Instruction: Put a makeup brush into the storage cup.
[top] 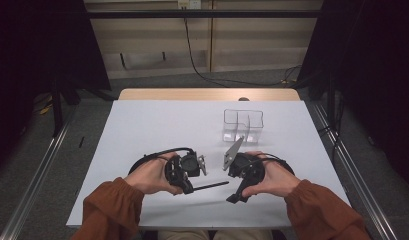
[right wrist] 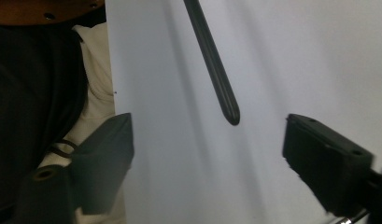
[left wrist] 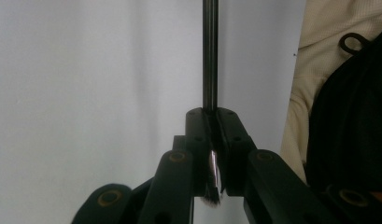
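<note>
Item: black brush, near edge of table, centre. My L gripper clamps bristle end, handle pointing right for handover. My R gripper: jaws apart, nothing held, lined up w/ handle tip.

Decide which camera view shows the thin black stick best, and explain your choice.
The high view: the whole thin black stick shows, jutting from the shut left gripper towards the open right gripper. The left gripper view shows its shaft clamped between the jaws; the right gripper view shows its free tip ahead of the jaws.
</note>
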`<state>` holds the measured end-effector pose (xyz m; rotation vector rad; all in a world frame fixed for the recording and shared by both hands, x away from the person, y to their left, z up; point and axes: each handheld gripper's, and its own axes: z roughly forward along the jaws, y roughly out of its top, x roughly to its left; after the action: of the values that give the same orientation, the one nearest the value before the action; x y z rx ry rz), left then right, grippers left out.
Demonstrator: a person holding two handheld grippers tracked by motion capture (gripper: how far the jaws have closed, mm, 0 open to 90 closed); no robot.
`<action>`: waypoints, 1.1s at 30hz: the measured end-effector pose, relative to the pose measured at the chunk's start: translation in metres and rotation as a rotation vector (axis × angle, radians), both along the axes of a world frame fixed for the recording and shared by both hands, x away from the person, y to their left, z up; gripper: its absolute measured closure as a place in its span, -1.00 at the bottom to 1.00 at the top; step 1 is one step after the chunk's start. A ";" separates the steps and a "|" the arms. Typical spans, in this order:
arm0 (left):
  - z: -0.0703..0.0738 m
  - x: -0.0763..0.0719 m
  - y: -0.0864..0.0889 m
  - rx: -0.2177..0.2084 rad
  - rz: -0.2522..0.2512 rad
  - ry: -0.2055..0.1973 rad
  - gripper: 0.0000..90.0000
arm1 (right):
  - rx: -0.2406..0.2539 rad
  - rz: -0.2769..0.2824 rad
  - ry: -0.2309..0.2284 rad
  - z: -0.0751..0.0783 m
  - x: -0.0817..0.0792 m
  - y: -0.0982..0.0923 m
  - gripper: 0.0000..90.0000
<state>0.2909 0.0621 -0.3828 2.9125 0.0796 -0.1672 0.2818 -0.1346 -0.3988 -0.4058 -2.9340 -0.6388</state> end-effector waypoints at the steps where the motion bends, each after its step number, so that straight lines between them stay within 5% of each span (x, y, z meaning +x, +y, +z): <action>1: 0.000 -0.001 0.000 -0.006 0.010 0.003 0.87 | 0.000 0.006 -0.001 -0.001 0.001 0.002 -0.55; 10: -0.001 -0.001 -0.002 -0.003 -0.009 0.001 0.87 | -0.049 0.034 0.021 -0.002 0.006 0.010 -0.15; 33: -0.011 0.001 -0.001 -0.022 -0.023 -0.017 0.87 | -0.029 0.081 0.019 -0.004 0.009 0.021 0.48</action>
<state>0.2917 0.0616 -0.3939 2.8937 0.0405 -0.1460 0.2911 -0.1140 -0.4033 -0.2921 -2.9270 -0.5795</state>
